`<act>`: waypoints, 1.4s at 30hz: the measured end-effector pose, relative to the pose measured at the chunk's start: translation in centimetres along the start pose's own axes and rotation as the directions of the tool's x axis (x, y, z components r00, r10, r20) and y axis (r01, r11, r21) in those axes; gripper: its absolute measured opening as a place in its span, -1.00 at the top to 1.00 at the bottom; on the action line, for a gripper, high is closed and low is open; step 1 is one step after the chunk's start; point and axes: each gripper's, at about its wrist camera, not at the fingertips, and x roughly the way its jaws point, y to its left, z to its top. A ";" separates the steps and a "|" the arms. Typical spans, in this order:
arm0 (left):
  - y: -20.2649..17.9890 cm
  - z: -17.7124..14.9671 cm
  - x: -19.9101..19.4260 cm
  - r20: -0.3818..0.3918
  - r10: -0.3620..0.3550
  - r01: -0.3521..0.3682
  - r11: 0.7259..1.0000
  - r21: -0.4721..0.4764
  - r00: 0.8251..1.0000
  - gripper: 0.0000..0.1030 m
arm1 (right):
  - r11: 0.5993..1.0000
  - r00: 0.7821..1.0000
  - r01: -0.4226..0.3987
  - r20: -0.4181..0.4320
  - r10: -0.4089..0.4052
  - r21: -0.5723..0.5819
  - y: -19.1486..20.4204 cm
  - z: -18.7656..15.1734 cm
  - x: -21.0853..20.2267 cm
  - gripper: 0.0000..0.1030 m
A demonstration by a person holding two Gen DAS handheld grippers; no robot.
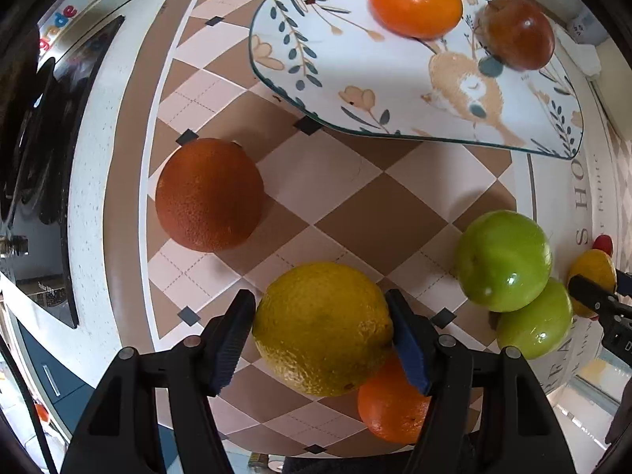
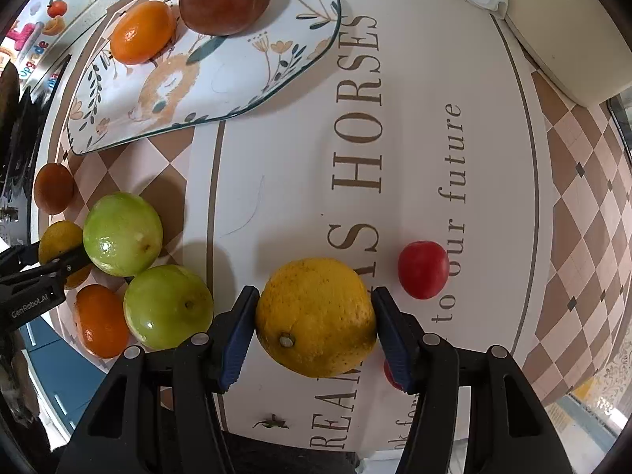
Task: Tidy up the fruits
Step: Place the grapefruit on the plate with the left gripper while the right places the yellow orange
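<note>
Lemons sit between both sets of fingers at once. My left gripper (image 1: 320, 330) has its blue pads against the sides of one yellow lemon (image 1: 322, 328); the right pad presses its skin, the left looks to be just touching. My right gripper (image 2: 314, 326) holds a second lemon (image 2: 316, 316) the same way, stem end facing the camera, pads narrow on both flanks. I cannot tell from either view whether the lemons are lifted or resting on the table (image 2: 414, 138).

The floral plate (image 1: 395, 79) lies at 12 o'clock from my left gripper and already carries an orange (image 1: 414, 0) and a dark red apple (image 1: 519, 31). Loose on the table remain a dark orange (image 1: 209, 193) at 10 o'clock, two green apples (image 1: 503, 260) touching each other at 3 o'clock, a small orange (image 1: 391, 407) partly hidden under the held lemon, and, in the right view, a red plum (image 2: 422, 268) at 2 o'clock.

My worries: each lemon is rounded and waxy, pinched near its widest part, so a tilt could let it squirt out forward. Both grippers heading for one plate could collide, since the left one already shows at 9 o'clock in my right view. A dropped lemon may also knock the apples rolling.
</note>
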 end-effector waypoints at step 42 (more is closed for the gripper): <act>3.1 21.4 -4.0 0.068 -0.075 0.079 0.995 -0.067 0.995 -0.25 | 0.997 0.998 0.031 0.063 -0.026 -0.073 6.5 14.2 -0.7 -0.18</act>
